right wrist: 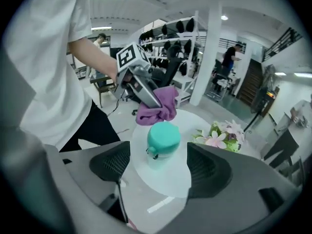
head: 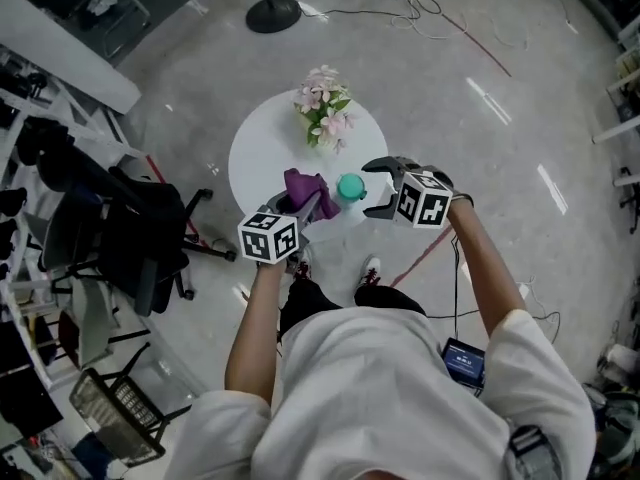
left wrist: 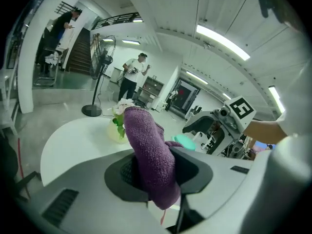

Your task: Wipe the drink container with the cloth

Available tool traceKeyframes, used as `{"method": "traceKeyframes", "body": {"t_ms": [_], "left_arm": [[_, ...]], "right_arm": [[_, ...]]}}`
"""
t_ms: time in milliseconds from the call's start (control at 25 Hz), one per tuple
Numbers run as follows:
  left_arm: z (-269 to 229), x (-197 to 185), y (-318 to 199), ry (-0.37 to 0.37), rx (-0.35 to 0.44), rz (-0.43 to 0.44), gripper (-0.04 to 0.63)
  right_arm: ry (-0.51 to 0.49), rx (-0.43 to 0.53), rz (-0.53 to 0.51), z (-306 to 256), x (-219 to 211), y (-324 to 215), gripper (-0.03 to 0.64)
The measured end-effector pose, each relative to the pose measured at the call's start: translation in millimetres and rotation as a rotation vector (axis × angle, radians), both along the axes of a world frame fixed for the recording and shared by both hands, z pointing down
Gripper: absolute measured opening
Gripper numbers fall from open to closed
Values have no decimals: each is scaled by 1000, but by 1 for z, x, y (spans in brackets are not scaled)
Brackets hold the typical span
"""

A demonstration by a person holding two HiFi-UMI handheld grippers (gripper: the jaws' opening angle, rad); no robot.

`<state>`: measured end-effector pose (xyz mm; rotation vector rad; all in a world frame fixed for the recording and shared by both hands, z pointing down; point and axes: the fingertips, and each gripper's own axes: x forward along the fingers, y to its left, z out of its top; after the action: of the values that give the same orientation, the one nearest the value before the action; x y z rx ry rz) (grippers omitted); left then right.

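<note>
Left gripper [left wrist: 156, 174] fingers [left wrist: 122, 172] tight on cloth [left wrist: 146, 145]; right gripper [right wrist: 159, 165] fingers [right wrist: 111, 162] wide before upright drink container [right wrist: 163, 143].

A small round white table [head: 262, 158] stands on a pale grey floor [head: 480, 168]. Two things rest on it: a bunch of pink and white flowers [head: 324, 108] toward the far edge, and a bottle [head: 350, 188] with a teal lid, upright near the front edge.

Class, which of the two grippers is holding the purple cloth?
The left gripper: its jaws clamp the purple cloth, while the right gripper stands open, gripping nothing.
</note>
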<state>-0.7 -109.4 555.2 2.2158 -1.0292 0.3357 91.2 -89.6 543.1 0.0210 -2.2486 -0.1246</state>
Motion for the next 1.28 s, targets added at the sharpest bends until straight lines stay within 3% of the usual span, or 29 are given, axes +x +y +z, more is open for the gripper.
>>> {"method": "traceKeyframes", "body": {"t_ms": [320, 520, 640, 800, 1080, 1280], "left_arm": [[-9, 30, 17, 72, 2, -229, 140], [5, 41, 16, 79, -12, -338, 140], [10, 43, 9, 61, -7, -348, 138], [17, 34, -6, 31, -1, -352, 138], [39, 20, -27, -44, -10, -268, 137], [64, 18, -32, 4, -45, -202, 137]], "right_arm": [[108, 50, -277, 26, -1, -14, 360], [62, 20, -298, 42, -18, -15, 360], [30, -6, -237, 48, -21, -20, 334], [-53, -38, -77, 44, -26, -29, 334], [-160, -25, 175, 40, -38, -37, 328], [-140, 10, 361, 45, -39, -41, 325]]}}
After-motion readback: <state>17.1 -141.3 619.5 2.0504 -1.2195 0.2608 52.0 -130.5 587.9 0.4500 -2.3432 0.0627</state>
